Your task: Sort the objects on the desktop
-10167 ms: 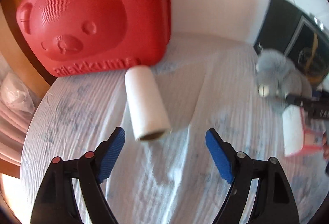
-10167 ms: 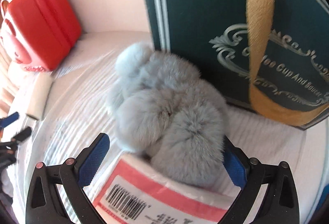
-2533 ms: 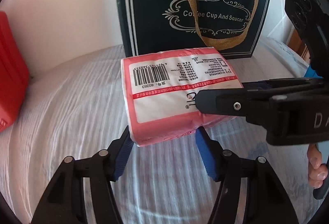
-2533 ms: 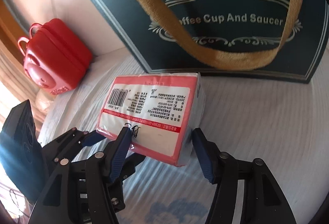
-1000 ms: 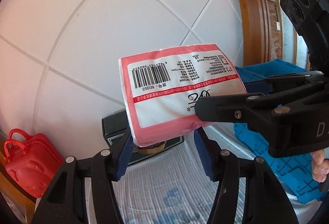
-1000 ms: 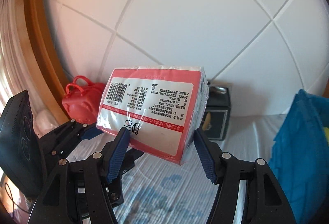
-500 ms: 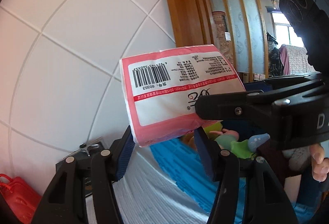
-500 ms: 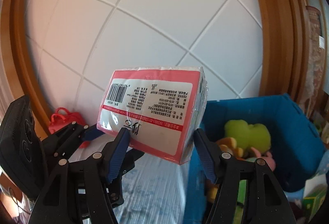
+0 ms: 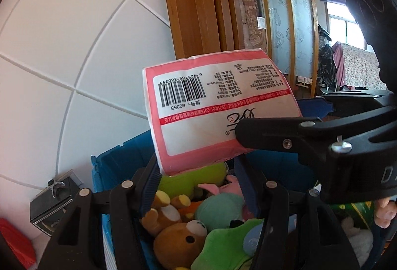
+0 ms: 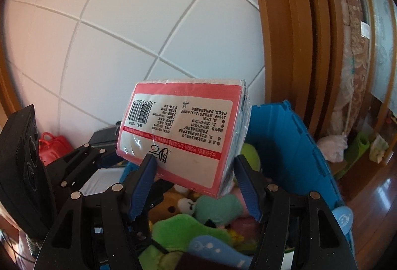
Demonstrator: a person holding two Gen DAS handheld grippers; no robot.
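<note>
- The left claw (image 9: 196, 185) is clamped on the near end of a pink-and-white tissue pack (image 9: 218, 108), its blue pads pressing the pack's two sides.
- The right claw (image 10: 194, 179) is clamped on the same pack (image 10: 181, 136); in the left wrist view its black arm comes in from 3 o'clock, and one finger (image 9: 268, 134) lies across the pack's printed face.
- The pack is held in the air, tilted, barcode label facing the cameras, above an open blue crate (image 10: 285, 146).
- The crate holds soft toys: a brown bear (image 9: 178, 237) at 6 o'clock under the pack, a green plush (image 9: 191, 179) just beneath the pack's lower edge, and a teal plush (image 10: 218, 205).
- In the right wrist view the left claw's body (image 10: 22, 165) sits at 9 o'clock of the pack.
- A small dark box (image 9: 53, 203) stands at 8 o'clock of the crate against the white tiled wall (image 9: 74, 46).
- A red bag (image 10: 50, 146) lies further off at 9 o'clock in the right wrist view.
- A wooden frame (image 10: 285, 34) rises at 1 o'clock.
- Fingertips of the person's hand (image 9: 384, 213) show at the right edge.
</note>
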